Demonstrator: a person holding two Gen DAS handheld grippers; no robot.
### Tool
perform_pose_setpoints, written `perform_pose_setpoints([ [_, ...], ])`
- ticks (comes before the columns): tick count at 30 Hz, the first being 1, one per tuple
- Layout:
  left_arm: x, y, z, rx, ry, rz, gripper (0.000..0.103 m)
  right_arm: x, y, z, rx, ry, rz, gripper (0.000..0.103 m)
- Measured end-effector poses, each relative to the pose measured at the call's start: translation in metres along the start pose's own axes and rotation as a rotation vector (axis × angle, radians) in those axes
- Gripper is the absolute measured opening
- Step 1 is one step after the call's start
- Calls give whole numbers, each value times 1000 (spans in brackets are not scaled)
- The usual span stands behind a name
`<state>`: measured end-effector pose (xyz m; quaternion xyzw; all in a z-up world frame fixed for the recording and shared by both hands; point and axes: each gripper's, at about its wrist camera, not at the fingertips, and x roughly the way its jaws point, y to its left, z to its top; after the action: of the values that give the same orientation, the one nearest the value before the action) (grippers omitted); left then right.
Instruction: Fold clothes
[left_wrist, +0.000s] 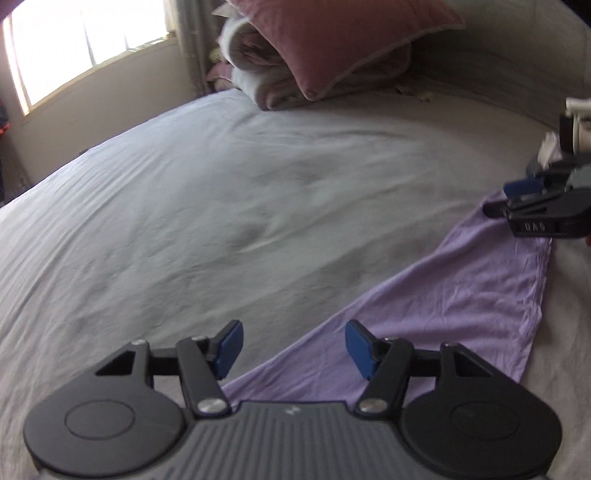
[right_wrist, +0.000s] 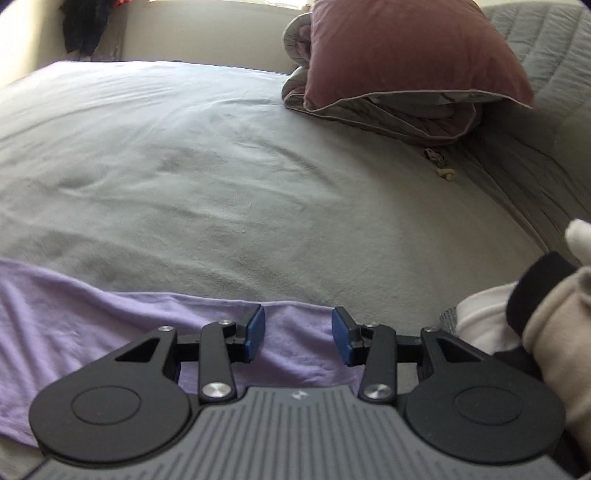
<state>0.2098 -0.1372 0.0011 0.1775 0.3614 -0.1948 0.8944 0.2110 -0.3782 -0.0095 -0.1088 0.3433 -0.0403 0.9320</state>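
Lilac garment lies flat along the bed's near edge. Left hand-held gripper and right hand-held gripper both gape wide over it, holding nothing (blurry frames). Pinching both corners evenly should keep any fold square.

Garment on bed (pillow behind)

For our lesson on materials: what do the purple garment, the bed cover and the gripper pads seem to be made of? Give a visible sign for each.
Purple garment: thin, matte knit, probably cotton jersey; it lies limp with fine wrinkles.
Bed cover: soft matte woven cloth, perhaps cotton; broad shallow creases, no sheen.
Left gripper pads: blue, smooth, likely rubber or soft plastic, on black hard-plastic arms.
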Motion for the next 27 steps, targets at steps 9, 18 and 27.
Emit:
perform_pose_setpoints([
  [9,11,-13,10,-14,-21,-1,48,9,-16,-1,60,-19,94,0],
  [18,15,-30,-3,-23,-154,76,49,13,-5,-7,32,-65,-48,1],
  [27,-20,-26,-12,-78,-131,84,67,-17,-5,-2,15,-83,-47,45],
])
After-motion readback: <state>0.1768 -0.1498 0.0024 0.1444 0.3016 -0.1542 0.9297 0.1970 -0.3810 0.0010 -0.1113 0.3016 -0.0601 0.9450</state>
